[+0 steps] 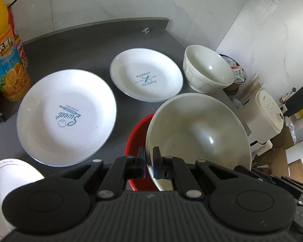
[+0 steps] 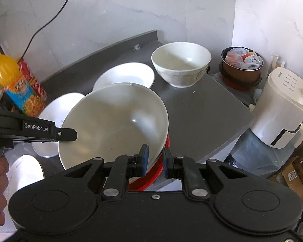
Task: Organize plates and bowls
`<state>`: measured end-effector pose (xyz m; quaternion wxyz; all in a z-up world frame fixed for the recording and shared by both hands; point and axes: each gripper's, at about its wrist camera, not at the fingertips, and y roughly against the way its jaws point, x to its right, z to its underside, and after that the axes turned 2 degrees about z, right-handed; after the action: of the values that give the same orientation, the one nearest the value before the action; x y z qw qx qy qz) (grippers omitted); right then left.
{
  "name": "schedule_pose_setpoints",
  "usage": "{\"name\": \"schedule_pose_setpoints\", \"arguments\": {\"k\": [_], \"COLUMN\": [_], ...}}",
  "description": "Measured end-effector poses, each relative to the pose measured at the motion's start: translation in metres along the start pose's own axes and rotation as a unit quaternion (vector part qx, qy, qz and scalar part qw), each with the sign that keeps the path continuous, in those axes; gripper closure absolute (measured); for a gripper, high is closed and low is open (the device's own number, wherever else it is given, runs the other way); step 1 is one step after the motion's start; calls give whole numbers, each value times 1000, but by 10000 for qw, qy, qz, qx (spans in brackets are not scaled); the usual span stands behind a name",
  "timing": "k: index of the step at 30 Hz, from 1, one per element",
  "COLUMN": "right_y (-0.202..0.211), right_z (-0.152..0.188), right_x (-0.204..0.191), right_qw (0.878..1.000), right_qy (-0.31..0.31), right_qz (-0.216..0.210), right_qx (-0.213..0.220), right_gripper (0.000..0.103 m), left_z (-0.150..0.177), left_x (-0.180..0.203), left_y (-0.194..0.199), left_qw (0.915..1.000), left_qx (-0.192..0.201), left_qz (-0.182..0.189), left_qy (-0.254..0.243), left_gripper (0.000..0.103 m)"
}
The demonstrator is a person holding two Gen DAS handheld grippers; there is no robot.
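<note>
Bowl, large, cream (image 1: 198, 133): tilted over red bowl (image 1: 137, 139) at bench (image 1: 95, 46) front edge, rim pinched by left gripper (image 1: 149, 157) and right gripper (image 2: 156, 157). Step judged: nesting bowls; next, lower level, then release. Writing: plates "Sweet" (image 1: 66, 117) and "Bakery" (image 1: 146, 77); "GenRobot.AI" on gripper; orange juice bottle (image 1: 8, 60), Chinese label
</note>
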<state>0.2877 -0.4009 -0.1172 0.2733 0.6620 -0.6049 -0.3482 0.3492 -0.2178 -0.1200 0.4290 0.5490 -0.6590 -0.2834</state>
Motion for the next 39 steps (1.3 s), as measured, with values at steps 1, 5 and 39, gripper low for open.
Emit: {"name": "schedule_pose_setpoints", "arguments": {"k": [1,5,39], "right_y": [-1,-6,-15], "right_z": [0,1,-22], "right_x": [-1,-4,18], "right_qw": [10000,9997,9989], "right_qy": [36,186,356], "right_qz": [8,43,-313], "right_qx": [-22,-118,-32], "right_gripper": [88,87,78], "left_z": [1,4,-18], "left_x": [-1,-4,12], "left_y": [-2,-7,-10], "left_qw": [10000,10000,9983], "left_qx": [-19,-57,-14], "left_qz": [-13,-49,-585], "left_qy": [11,46,31], "left_gripper": [98,98,77]}}
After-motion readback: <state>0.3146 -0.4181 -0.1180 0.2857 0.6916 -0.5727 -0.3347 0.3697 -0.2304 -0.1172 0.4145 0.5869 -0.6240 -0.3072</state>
